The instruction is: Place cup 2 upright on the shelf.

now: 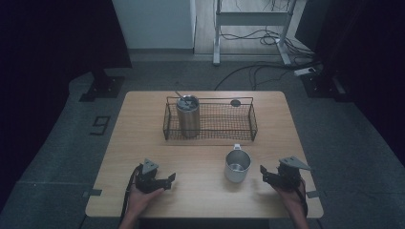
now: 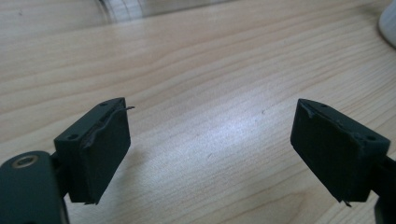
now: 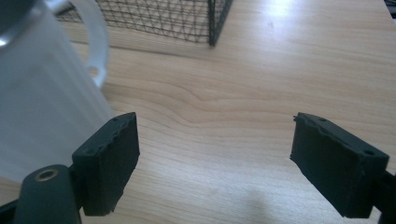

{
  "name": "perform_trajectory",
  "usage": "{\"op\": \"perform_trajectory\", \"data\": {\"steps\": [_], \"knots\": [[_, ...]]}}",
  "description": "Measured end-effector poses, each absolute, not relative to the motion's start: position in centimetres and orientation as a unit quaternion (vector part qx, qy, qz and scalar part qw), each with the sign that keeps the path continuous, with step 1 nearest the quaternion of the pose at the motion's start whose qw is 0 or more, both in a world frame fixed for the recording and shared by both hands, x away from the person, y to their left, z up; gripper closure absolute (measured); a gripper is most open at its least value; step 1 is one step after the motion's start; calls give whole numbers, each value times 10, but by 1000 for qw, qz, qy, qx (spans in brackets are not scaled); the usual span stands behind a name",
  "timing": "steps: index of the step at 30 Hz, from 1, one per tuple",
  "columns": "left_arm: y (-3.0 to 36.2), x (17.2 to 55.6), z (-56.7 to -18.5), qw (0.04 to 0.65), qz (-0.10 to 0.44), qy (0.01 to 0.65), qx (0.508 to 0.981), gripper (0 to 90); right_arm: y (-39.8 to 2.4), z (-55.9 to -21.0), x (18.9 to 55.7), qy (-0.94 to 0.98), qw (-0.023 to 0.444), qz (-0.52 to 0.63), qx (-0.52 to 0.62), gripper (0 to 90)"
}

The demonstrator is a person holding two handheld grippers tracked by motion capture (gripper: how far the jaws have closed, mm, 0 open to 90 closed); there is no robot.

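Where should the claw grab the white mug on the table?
Probably across the white mug body, coming in level from its right, where the right claw waits with open jaws. The mug stands upright and its handle points away toward the wire basket, so the round sides are free.

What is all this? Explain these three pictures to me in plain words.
There is no machine arm. A person at a wooden table holds a pair of tongs in each hand. The wide picture comes from a camera above, looking down. The other two come from small cameras riding on the tongs, looking along their black jaws. The left tongs and the right tongs are both open and hold nothing. On the table stands a wire basket with a tall steel cup upright at its left end. In front of the basket stands a metal mug, close beside the right tongs.
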State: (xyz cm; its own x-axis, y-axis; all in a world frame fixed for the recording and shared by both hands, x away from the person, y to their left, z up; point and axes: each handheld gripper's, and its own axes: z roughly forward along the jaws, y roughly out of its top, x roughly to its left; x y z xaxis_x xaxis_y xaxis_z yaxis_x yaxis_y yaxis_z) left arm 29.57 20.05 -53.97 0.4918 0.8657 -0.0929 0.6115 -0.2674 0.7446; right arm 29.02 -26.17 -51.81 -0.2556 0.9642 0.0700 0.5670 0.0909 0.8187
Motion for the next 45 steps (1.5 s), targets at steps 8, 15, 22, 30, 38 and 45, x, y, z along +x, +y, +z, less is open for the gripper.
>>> {"op": "perform_trajectory", "data": {"steps": [8, 15, 22, 30, 38, 45], "knots": [[197, 296, -544, 369, 168, 475, 781, 129, -254, -502, 282, 691, 260, 411, 535, 150], [196, 298, -545, 363, 168, 478, 782, 136, -243, -491, 278, 693, 260, 426, 521, 150], [193, 300, -547, 337, 172, 488, 786, 139, -232, -483, 272, 703, 261, 434, 500, 143], [191, 300, -547, 330, 177, 486, 790, 138, -220, -480, 270, 712, 255, 438, 485, 134], [189, 299, -547, 323, 183, 484, 793, 138, -208, -480, 270, 718, 247, 447, 473, 127], [189, 300, -547, 325, 182, 484, 792, 138, -199, -479, 269, 721, 243, 450, 467, 118]]}}
